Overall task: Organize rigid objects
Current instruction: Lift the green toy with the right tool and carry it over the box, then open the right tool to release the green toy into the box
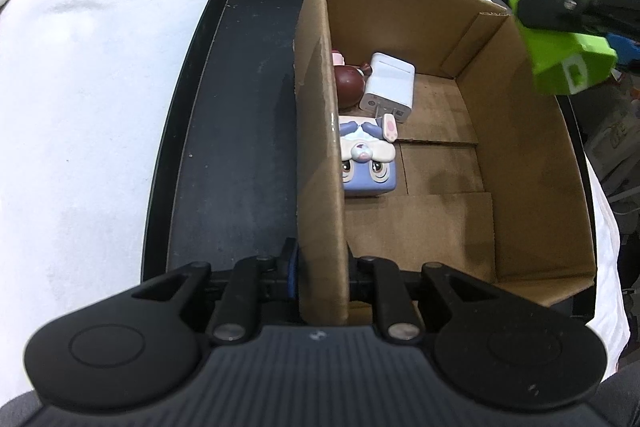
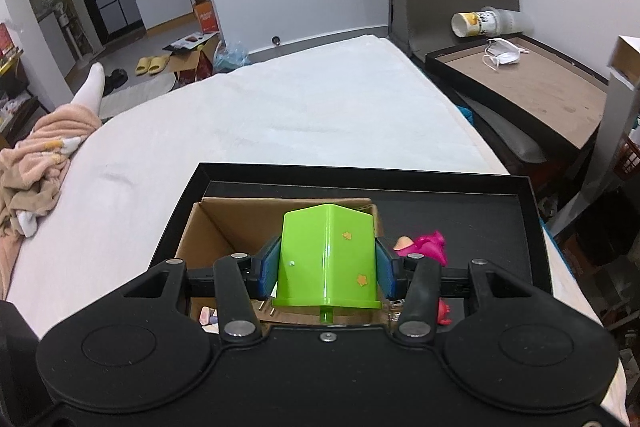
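Over the black tray (image 1: 192, 131) on the white bed (image 1: 100, 67), the left wrist view shows the left gripper (image 1: 322, 267) clenched on the near end of the cardboard box (image 1: 520, 163) wall, one finger outside, one inside, steadying it. Inside the box, against that held wall, lie a blue-and-white cartoon cube (image 1: 368, 159), a white charger (image 1: 387, 83) and a dark red round toy (image 1: 349, 79), touching one another; the rest of the box floor is bare. At the upper right the right gripper (image 1: 556, 15) carries a green plastic block (image 1: 568, 55) just beyond the far box wall. From the right wrist view, the right gripper (image 2: 326, 267) grips the green plastic block (image 2: 328, 259) between blue pads (image 2: 269, 267), hanging above the cardboard box (image 2: 212, 223). Pink toys (image 2: 424, 245) lie on the tray floor (image 2: 480, 227) beside the box's right wall. The step in hand appears to be placing the block; the next move likely calls for clearing the rim, lowering into the bare floor area, then letting go.
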A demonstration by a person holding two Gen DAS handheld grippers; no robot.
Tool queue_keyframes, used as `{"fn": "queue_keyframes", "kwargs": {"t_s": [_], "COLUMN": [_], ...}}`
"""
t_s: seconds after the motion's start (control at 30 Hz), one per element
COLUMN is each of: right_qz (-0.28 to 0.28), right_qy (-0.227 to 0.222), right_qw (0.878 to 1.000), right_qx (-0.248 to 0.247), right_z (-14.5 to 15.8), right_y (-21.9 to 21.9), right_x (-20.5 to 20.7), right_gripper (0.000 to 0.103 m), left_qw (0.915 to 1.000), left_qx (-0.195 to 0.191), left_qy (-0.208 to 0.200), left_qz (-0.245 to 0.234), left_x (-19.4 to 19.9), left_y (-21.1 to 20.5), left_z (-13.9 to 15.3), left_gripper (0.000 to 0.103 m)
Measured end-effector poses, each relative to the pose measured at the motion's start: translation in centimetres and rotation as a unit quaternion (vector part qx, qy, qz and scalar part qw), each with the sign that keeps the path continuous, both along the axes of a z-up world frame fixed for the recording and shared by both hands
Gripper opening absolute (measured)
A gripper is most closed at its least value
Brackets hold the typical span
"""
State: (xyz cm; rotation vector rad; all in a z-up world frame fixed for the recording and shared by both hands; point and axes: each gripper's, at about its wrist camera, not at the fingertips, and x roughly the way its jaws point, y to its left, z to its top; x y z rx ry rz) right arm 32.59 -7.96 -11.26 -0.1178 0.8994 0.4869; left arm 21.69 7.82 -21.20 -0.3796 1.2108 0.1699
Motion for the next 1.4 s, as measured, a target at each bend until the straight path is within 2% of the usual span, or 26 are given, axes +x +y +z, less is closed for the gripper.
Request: {"fn": "queue_keyframes", "kwargs": {"t_s": [0.23,0.5,0.77,0.9,1.4], "right_qz": [0.0,-0.006,-0.015,-0.027,-0.066], "right_qy": [-0.013,-0.01,-0.011,-0.008,0.011], "right_qw": [1.0,1.0,1.0,1.0,0.998], "right_qx": [-0.022,-0.014,-0.003,0.002,0.011], "right_z": [-0.3,0.2,1.2,1.3,-0.8], "right_y": [1.2,0.1,-1.7,-3.2,-8.4], "right_x": [0.2,-0.3,-0.5,-0.4,-0.1], "right_gripper": [0.049,0.049,0.049,0.05,0.057], "left_qw": [1.0,1.0,1.0,0.9999,0.9993], "left_qx": [-0.003,-0.003,0.001,0.01,0.029], "left_qy": [0.0,-0.002,0.003,-0.008,-0.024], "left_qz": [0.0,-0.001,-0.003,-0.004,-0.005], "left_x": [0.1,0.1,0.5,0.4,-0.5], "left_y": [0.1,0.0,-0.2,-0.5,-0.8], "left_z": [-0.1,-0.1,0.4,1.0,2.2], "left_gripper": [0.019,0.019,0.019,0.019,0.016]}}
